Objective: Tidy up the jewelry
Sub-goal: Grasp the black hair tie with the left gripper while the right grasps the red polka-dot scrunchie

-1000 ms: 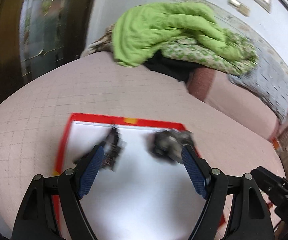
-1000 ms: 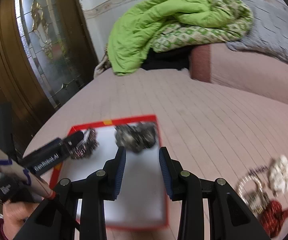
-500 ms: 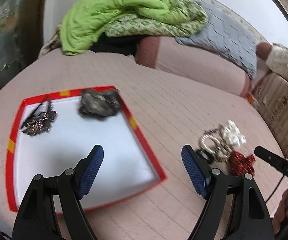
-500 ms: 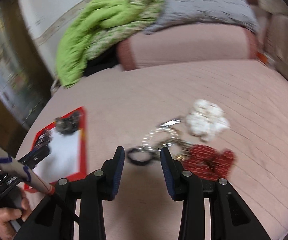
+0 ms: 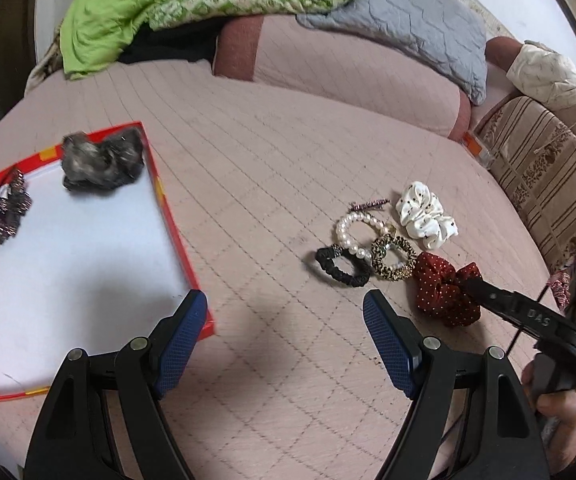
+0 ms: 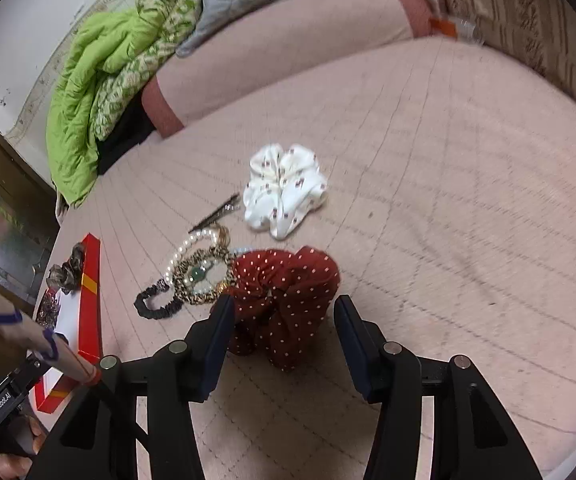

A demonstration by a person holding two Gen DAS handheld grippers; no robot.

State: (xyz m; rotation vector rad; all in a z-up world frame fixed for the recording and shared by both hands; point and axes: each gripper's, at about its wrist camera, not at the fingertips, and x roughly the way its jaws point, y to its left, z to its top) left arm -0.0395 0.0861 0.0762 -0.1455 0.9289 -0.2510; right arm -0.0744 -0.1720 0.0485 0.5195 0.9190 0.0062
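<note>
A red-rimmed white tray point(image 5: 176, 236) lies at the left, holding a grey scrunchie point(image 5: 102, 164) and a dark beaded piece point(image 5: 2, 216). Loose on the pink quilt are a black scrunchie point(image 5: 341, 270), a pearl bracelet point(image 5: 357, 228), a leopard scrunchie point(image 5: 393, 258), a white dotted scrunchie point(image 5: 423, 214), a hair clip point(image 5: 369, 204) and a red dotted scrunchie point(image 5: 443, 288). My left gripper point(image 5: 286, 332) is open and empty over bare quilt between tray and pile. My right gripper point(image 6: 284, 332) is open, its jaws either side of the red scrunchie point(image 6: 284, 288).
A green blanket point(image 5: 160, 4), a grey quilted pillow point(image 5: 415, 28) and a pink bolster point(image 5: 351, 68) lie at the far side. A striped sofa arm point(image 5: 547, 168) stands at the right. The tray also shows in the right wrist view point(image 6: 90, 292).
Both grippers have swung right from the tray to the loose pile. My right gripper has opened wider and come down around the red scrunchie.
</note>
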